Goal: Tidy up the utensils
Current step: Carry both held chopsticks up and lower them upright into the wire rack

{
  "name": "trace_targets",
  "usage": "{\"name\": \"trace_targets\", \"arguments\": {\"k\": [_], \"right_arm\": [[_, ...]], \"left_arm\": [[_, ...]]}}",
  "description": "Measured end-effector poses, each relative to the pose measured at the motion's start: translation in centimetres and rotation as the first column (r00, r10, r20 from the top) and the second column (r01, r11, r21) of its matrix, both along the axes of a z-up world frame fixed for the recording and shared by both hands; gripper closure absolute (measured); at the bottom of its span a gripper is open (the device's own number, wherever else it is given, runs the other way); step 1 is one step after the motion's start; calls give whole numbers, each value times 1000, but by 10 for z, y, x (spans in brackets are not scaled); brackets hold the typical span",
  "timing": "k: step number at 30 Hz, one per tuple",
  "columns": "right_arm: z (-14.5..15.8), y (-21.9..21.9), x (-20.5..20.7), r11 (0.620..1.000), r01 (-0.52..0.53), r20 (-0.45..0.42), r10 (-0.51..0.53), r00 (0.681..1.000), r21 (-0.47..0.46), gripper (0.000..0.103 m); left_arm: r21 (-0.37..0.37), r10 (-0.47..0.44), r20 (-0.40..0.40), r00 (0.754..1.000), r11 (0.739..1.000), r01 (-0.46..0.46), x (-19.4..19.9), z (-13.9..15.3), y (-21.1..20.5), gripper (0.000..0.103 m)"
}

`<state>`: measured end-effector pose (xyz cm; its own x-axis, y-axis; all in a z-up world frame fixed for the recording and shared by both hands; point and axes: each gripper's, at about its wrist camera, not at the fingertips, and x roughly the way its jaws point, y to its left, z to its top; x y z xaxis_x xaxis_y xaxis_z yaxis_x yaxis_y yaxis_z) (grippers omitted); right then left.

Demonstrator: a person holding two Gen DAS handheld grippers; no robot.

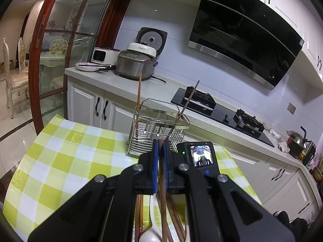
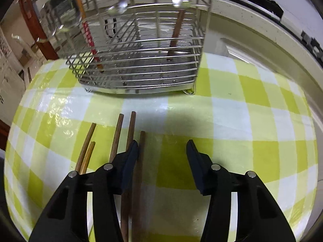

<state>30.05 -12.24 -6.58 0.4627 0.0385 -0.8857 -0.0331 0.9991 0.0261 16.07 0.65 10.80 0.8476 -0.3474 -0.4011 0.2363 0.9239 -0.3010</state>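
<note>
Chopstick (image 1: 161, 161) clamped in left gripper (image 1: 160, 147).
Right gripper (image 2: 162, 148) spread wide over loose chopsticks (image 2: 129, 133) on the worktop (image 2: 242, 121).

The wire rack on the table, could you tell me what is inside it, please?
The wire rack holds two upright chopsticks: a red-patterned one at left, a brown one at right. Its rear compartments are partly hidden by wires.

I am working in a home kitchen: a range hood (image 1: 244, 38) hangs over a gas hob (image 1: 220, 111), rice cookers (image 1: 137, 60) stand on the stone surface (image 1: 113, 82) above white cabinets (image 1: 90, 104), and a glazed door (image 1: 66, 46) opens onto dining chairs (image 1: 16, 68).
</note>
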Motion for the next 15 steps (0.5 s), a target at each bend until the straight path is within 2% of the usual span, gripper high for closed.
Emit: {"name": "trace_targets", "arguments": {"k": [2, 3, 4, 7, 9, 15], "right_arm": [[1, 4, -1, 1000, -19, 13, 19, 1000, -4, 78], [1, 4, -1, 1000, -22, 14, 22, 1000, -2, 91], [2, 5, -1, 1000, -26, 12, 26, 1000, 2, 95], [4, 2, -3, 998, -43, 10, 42, 999, 47, 95], [13, -2, -6, 997, -42, 39, 40, 998, 58, 95], [71, -12, -30, 995, -59, 180, 43, 983, 84, 96]], "left_arm": [[4, -3, -1, 1000, 1000, 3, 0, 1, -1, 98], [9, -7, 0, 1000, 1000, 7, 0, 3, -2, 98], [13, -9, 3, 1000, 1000, 9, 0, 5, -2, 98], [31, -20, 25, 999, 999, 19, -2, 14, -8, 98], [47, -33, 34, 999, 998, 31, -1, 20, -14, 98], [63, -41, 35, 999, 997, 39, 8, 30, -16, 98]]}}
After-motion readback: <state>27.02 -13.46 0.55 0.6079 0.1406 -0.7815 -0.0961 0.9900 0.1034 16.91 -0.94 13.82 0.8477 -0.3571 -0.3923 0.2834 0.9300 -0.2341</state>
